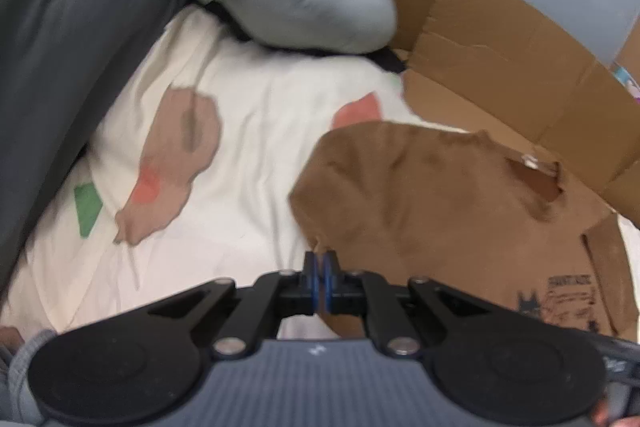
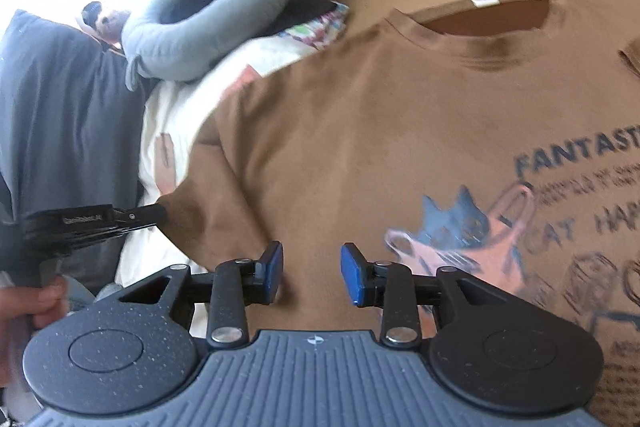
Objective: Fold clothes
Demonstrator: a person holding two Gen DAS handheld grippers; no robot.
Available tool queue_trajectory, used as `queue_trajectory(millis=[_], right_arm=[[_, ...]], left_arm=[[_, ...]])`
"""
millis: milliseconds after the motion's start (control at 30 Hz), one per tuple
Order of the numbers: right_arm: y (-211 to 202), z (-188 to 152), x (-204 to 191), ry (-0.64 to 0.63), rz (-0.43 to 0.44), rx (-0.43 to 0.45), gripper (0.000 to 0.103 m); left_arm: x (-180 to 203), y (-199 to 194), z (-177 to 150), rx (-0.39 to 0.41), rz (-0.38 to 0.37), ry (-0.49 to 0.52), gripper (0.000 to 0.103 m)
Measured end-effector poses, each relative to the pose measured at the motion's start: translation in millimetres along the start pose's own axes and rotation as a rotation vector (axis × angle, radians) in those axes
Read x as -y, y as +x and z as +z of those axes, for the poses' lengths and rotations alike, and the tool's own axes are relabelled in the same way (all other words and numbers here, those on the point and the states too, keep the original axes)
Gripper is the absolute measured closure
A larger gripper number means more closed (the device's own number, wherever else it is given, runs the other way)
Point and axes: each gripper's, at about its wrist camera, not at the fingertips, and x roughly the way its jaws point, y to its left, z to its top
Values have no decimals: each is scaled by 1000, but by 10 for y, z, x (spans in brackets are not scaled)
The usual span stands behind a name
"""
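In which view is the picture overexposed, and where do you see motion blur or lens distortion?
Right wrist view: the upper left corner is blown out to white, and the print on the brown T-shirt is smeared by blur. Left wrist view: evenly lit, yet soft all over; the sheet's patches and the cardboard edges look smeared. Both views: fisheye bending, dark corners.
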Motion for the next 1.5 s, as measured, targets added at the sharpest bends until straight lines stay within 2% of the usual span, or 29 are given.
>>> queue_trajectory(millis=[133,433,567,900,1000,1033,1067,1133,1200,1333,1500], right_arm=[[109,78,-168,-60,72,18,62],[198,207,-536,-221,200,61,61],[172,292,-608,-218,205,92,53],[137,590,-647,-260,200,164,55],[143,628,-658,-279,186,158,83],[144,636,-642,-271,174,155,95],[143,641,-616,-254,165,155,99],[139,642,-546,-215,169,155,101],[129,636,-483,-199,166,156,101],[103,640,-351,-171,155,152,102],[69,664,-208,-156,144,150,102]], left_arm=[[180,-102,143,-21,-18,18,100],[489,-186,393,-53,-58,-19,100],[661,-189,458,-75,-82,-6,100],[972,-89,535,-102,-137,-9,100],[1021,-83,548,-102,-154,-16,100],[1033,-89,562,-102,-163,-14,99],[1043,-95,576,-101,-172,-13,98],[1028,-116,618,-84,-172,-18,92],[980,-124,677,-54,-138,-26,81],[859,-23,775,-34,-55,-12,76],[781,136,879,-14,-10,-1,67]])
